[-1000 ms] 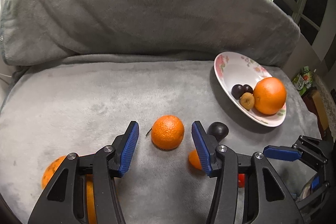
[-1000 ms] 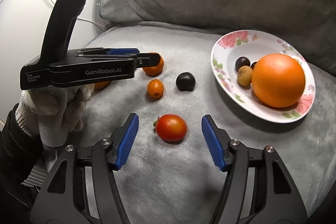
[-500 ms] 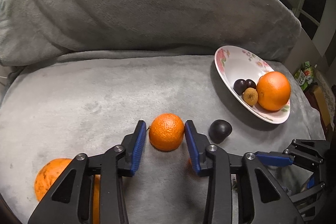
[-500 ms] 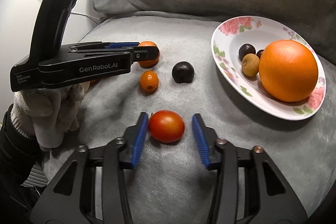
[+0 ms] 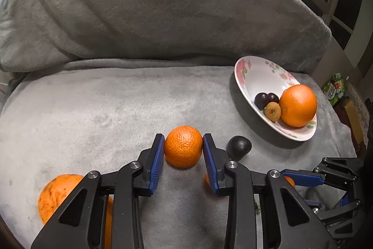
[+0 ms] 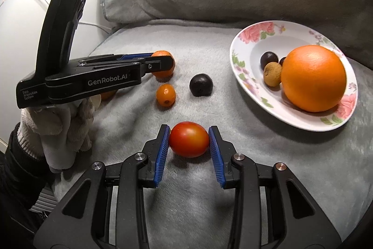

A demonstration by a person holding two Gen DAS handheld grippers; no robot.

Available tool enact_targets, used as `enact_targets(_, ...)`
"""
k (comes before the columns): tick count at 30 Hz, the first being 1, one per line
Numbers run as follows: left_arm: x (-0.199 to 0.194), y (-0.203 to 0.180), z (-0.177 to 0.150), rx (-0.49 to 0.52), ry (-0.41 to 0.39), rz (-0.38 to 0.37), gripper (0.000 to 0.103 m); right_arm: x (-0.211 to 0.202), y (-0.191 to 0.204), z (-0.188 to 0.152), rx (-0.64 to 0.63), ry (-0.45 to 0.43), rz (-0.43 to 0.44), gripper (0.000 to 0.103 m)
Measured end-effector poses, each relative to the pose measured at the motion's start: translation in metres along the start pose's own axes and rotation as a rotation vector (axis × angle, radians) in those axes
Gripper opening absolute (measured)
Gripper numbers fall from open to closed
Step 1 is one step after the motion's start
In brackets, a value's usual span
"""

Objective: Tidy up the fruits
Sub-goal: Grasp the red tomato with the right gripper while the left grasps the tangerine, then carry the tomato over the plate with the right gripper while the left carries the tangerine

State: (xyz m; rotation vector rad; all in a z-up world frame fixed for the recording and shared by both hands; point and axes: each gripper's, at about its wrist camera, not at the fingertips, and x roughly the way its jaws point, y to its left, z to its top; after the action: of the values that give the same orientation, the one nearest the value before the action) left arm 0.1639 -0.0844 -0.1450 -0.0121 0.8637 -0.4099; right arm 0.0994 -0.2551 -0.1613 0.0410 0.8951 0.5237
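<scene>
Grey plush blanket [image 5: 112,109], draped over a cushioned seat and its backrest, carries all items.

Done: white floral ceramic plate [image 6: 247,39] holds one large glossy orange [image 6: 313,77], two dark round plums [image 6: 269,58], one rough tan longan [image 6: 272,74].

In hand: left tool [image 5: 183,148] clenched on pebbled orange mandarin [image 5: 183,146]; right tool [image 6: 189,142] clenched on smooth red oval tomato [image 6: 189,142]. Both fruits rest on the blanket, unlifted; jaws have just been closing.

Left, judged: small oval kumquat [image 6: 166,95], matte dark plum [image 6: 201,85], speckled orange [image 5: 56,195] at the near edge, all loose on the blanket.
</scene>
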Motion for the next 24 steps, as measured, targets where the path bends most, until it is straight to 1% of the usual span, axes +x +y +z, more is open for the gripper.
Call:
enact_targets(4, -0.012, 0.0, 0.0, -0.001, -0.016, -0.007, 0.032, -0.013, -0.003, 0.001, 0.009, -0.025, -0.002, 0.036)
enact_targets(9, -0.022, -0.009, 0.003, 0.015, -0.035, -0.021, 0.032, -0.03, -0.011, 0.005, 0.021, -0.067, -0.014, 0.036)
enact_targets(24, -0.029, -0.04, 0.016, 0.049, -0.079, -0.058, 0.032, -0.073, -0.037, 0.027, 0.058, -0.192, -0.069, 0.036)
